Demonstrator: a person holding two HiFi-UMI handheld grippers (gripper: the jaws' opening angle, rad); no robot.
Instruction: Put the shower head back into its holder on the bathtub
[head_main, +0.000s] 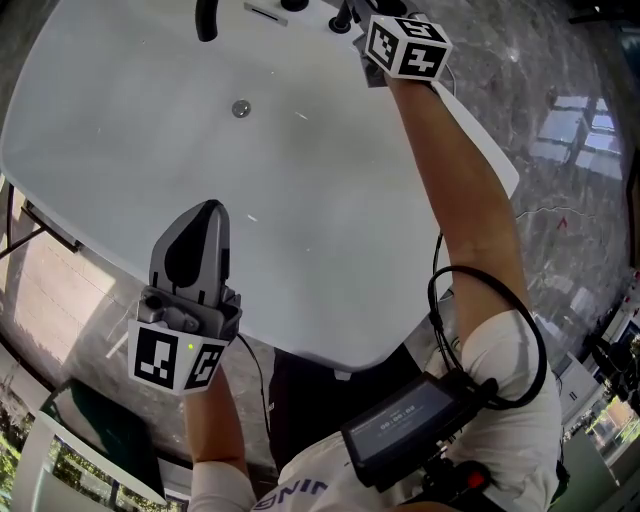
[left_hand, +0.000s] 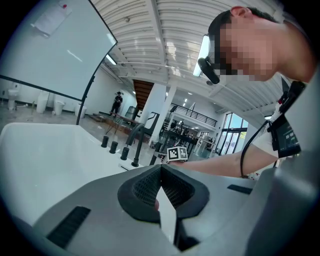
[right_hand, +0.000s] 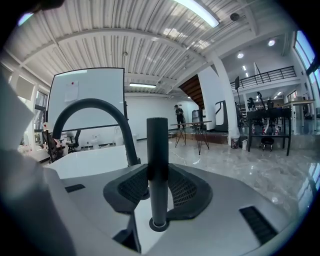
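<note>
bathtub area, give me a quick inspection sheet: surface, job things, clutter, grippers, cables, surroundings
surface: white bathtub, bare inside apart from the drain toward the far end
job's things: black shower head stands upright, its lower end in the ring holder on the tub's rim
clutter: nothing seen
grippers: right hand-held gripper shut on the shower head; left hand-held gripper shut and empty, over the near rim
cables: black cable loops round the person's right arm to a box at the waist
surroundings: grey marble floor, curved black tap spout, whiteboard
</note>
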